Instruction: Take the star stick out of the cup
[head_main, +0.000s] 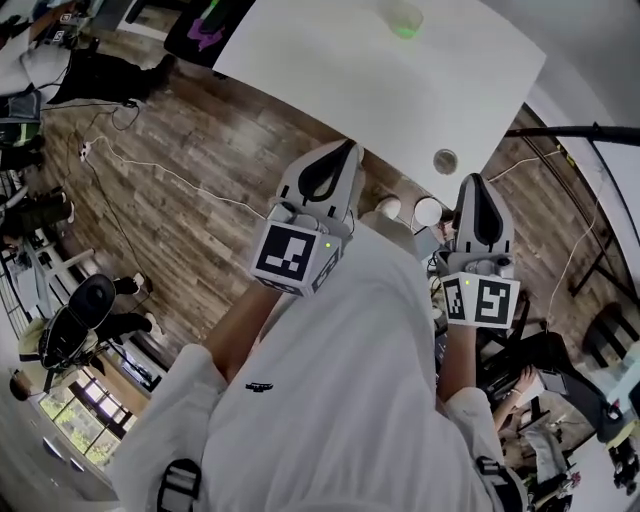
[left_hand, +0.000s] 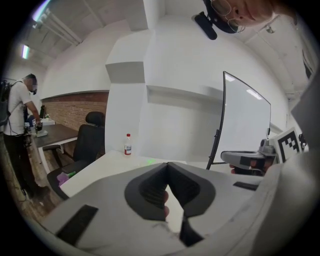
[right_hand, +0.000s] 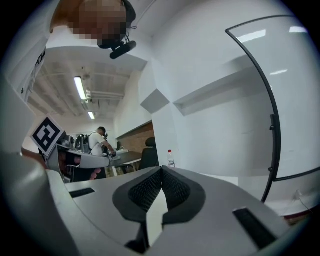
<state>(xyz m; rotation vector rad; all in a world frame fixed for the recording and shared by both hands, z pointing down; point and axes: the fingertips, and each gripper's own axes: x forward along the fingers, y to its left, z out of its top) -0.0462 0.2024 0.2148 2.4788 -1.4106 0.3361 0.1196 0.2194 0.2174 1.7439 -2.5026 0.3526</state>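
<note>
A clear cup (head_main: 405, 18) with something green in it, blurred and too small to make out as the star stick, stands near the far edge of the white table (head_main: 330, 80). Both grippers are held up close to my chest, short of the table's near edge and well away from the cup. My left gripper (head_main: 345, 150) is shut, its dark jaws meeting at the tips (left_hand: 167, 164) with nothing between them. My right gripper (head_main: 475, 182) is likewise shut and empty (right_hand: 161, 169). A faint green spot (left_hand: 150, 161) shows on the tabletop in the left gripper view.
A small round object (head_main: 445, 160) lies near the table's near corner. A bottle (left_hand: 128, 144) stands on the table. A whiteboard on a stand (left_hand: 245, 120) is at the right, an office chair (left_hand: 90, 135) and a person (left_hand: 20, 115) at the left. Cables cross the wood floor (head_main: 180, 180).
</note>
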